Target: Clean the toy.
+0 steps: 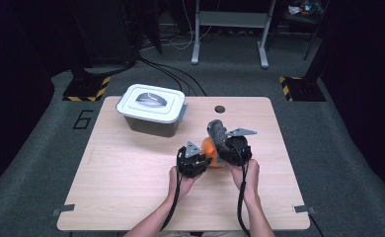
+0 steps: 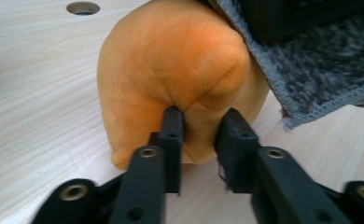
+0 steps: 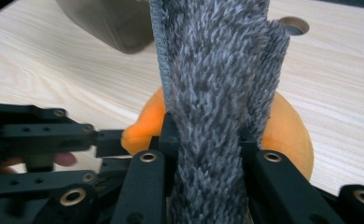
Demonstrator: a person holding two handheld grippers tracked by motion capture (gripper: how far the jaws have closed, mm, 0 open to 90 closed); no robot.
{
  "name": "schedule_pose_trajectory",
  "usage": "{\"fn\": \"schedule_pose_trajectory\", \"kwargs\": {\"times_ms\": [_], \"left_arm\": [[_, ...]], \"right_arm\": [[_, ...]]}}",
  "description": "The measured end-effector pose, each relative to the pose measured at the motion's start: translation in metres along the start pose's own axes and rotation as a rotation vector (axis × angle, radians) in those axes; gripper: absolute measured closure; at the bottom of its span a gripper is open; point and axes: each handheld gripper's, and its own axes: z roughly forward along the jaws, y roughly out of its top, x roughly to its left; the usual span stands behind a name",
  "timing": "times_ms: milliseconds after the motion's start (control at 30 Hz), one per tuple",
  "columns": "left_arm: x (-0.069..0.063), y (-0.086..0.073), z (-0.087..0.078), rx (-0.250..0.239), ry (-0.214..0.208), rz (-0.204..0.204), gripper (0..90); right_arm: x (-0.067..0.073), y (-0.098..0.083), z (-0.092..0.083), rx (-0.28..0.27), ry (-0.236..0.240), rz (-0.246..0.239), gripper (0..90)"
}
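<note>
- While pinching a fold of the orange plush toy [image 2: 180,84], left gripper [image 2: 199,128] nearly closed, pads pressed into the soft fabric.
- Right gripper [image 3: 207,135] clamped tight on a grey fuzzy cloth [image 3: 217,84], held upright just above the toy.
- Toy resting on the wooden bench [image 1: 131,173], right of centre, between both grippers, touching the cloth.
- Farther back on the left, a lidded grey bin [image 1: 152,109].

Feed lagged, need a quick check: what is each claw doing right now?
Left claw: closed, pinching a fold of the orange soft thing.
Right claw: closed on the grey fuzzy cloth.
</note>
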Motion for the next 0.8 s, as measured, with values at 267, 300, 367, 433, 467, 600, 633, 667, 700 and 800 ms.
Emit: {"fn": "schedule_pose_trajectory", "kwargs": {"times_ms": [267, 300, 367, 433, 467, 600, 633, 667, 700, 800], "left_arm": [[-0.001, 0.004, 0.005, -0.005, 0.087, 0.074, 44.3], [-0.002, 0.004, 0.006, -0.005, 0.083, 0.086, 49.5], [-0.003, 0.004, 0.008, -0.003, 0.084, 0.098, 64.8], [0.001, 0.002, 0.009, 0.001, 0.064, 0.071, 70.5], [0.001, 0.002, 0.009, 0.001, 0.064, 0.071, 71.6], [0.004, 0.002, 0.009, -0.005, 0.050, 0.053, 73.3], [0.003, 0.002, 0.009, -0.006, 0.048, 0.050, 73.3], [0.003, 0.002, 0.009, -0.007, 0.049, 0.050, 73.3], [0.003, 0.002, 0.009, -0.007, 0.049, 0.050, 73.3], [0.004, 0.001, 0.009, -0.007, 0.044, 0.046, 73.1]], "right_arm": [[0.002, 0.001, 0.008, 0.013, -0.026, -0.021, 73.4], [0.003, 0.002, 0.008, 0.017, -0.030, -0.023, 73.4], [0.006, 0.002, 0.010, 0.022, -0.051, -0.044, 73.4], [0.008, 0.001, 0.011, 0.023, -0.070, -0.066, 73.5], [0.008, 0.001, 0.011, 0.019, -0.072, -0.070, 73.6], [0.006, 0.000, 0.011, 0.016, -0.080, -0.058, 73.8], [0.005, 0.000, 0.011, 0.013, -0.079, -0.061, 73.8], [0.001, -0.001, 0.009, 0.012, -0.085, -0.052, 73.8], [0.001, -0.001, 0.009, 0.012, -0.085, -0.052, 73.8], [-0.003, -0.003, 0.008, 0.014, -0.103, -0.038, 73.8]]}}
